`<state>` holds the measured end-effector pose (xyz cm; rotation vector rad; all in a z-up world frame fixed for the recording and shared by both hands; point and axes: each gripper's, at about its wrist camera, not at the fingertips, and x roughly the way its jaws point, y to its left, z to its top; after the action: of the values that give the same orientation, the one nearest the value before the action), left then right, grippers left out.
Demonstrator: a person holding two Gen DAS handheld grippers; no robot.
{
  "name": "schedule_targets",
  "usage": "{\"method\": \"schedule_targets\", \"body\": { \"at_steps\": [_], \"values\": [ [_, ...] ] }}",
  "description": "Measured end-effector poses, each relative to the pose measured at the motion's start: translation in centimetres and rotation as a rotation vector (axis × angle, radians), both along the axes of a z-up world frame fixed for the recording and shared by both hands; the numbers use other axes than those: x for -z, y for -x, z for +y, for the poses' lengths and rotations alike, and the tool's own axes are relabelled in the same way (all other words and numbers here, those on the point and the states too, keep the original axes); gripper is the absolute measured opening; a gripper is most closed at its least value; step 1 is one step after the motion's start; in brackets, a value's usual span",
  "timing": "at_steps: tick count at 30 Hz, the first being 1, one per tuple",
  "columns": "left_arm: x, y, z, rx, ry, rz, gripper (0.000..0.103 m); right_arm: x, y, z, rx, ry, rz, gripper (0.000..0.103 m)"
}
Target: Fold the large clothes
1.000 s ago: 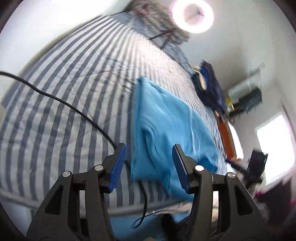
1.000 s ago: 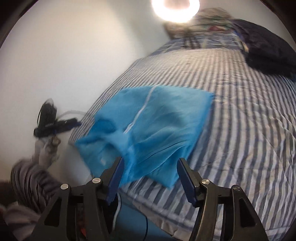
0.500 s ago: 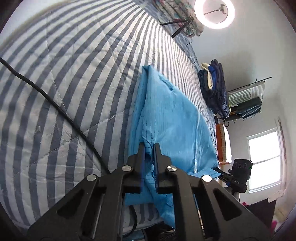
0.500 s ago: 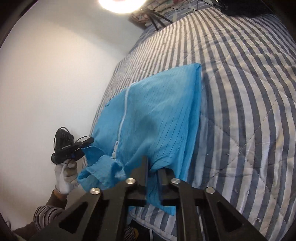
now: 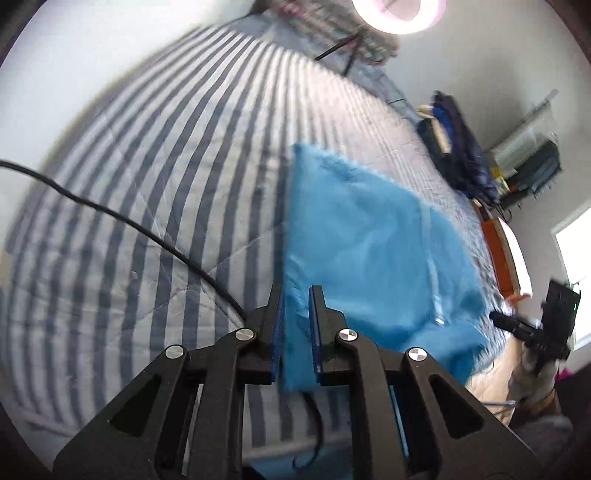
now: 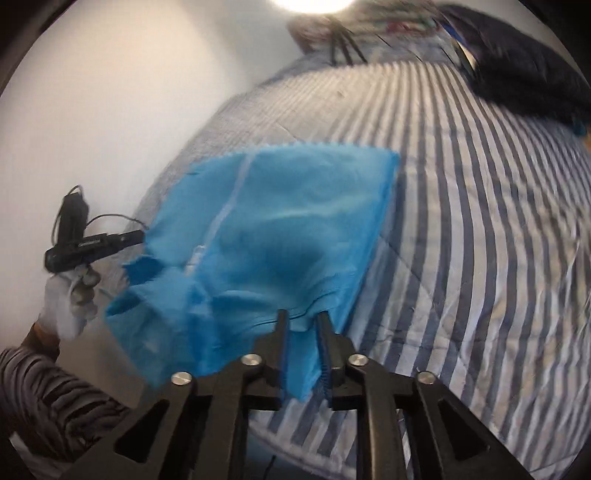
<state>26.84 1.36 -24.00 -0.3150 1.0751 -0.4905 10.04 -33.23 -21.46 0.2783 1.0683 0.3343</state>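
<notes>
Both grippers have blue fabric between their jaws, which are easing apart: the left gripper (image 5: pixel 296 328) at one near corner of the blue garment (image 5: pixel 362 251), the right gripper (image 6: pixel 303 354) at the other. Beyond them the garment lies partly folded on the striped bedspread (image 5: pixel 155 155), near its front edge, beside a black cable (image 5: pixel 147 229).

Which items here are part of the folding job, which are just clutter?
Job:
- blue garment, near edge between both grippers' fingers
- left gripper, jaws opening
- right gripper, jaws opening
- striped bedspread, work surface

Clutter:
- dark clothes pile
- ring light
- black cable
</notes>
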Motion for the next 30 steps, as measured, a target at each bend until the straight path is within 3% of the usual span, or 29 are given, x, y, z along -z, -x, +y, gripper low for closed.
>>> {"method": "schedule_targets", "body": {
  "at_steps": [1, 5, 8, 17, 25, 27, 29, 30],
  "values": [
    [-0.6, 0.4, 0.1, 0.012, 0.005, -0.016, 0.01, -1.2, 0.2, 0.5, -0.041, -0.017, -0.022, 0.035],
    [-3.4, 4.2, -1.0, 0.112, 0.055, -0.059, 0.01, -4.2, -0.1, 3.0, -0.193, -0.033, -0.096, 0.042],
    [-4.0, 6.2, -3.1, 0.185, 0.015, -0.073, 0.01, -4.7, -1.4, 6.4, -0.329, 0.02, -0.108, 0.049],
    [-1.5, 8.9, -8.8, 0.303, -0.176, -0.109, 0.019, -2.8, -4.2, 13.6, -0.584, 0.111, -0.049, 0.056],
    [0.5, 9.1, -10.1, 0.319, -0.263, -0.122, 0.027, -0.1, -7.0, 16.9, -0.642, 0.131, -0.023, 0.056],
    [0.8, 9.1, -10.3, 0.326, -0.289, -0.134, 0.027, 0.3, -7.6, 17.4, -0.638, 0.116, -0.013, 0.053],
    [1.0, 9.2, -10.9, 0.339, -0.322, -0.157, 0.025, 0.9, -8.4, 17.7, -0.632, 0.085, 0.015, 0.034],
    [1.2, 9.1, -11.1, 0.343, -0.337, -0.167, 0.007, 1.1, -8.7, 17.7, -0.631, 0.063, 0.032, 0.025]
  ]
}}
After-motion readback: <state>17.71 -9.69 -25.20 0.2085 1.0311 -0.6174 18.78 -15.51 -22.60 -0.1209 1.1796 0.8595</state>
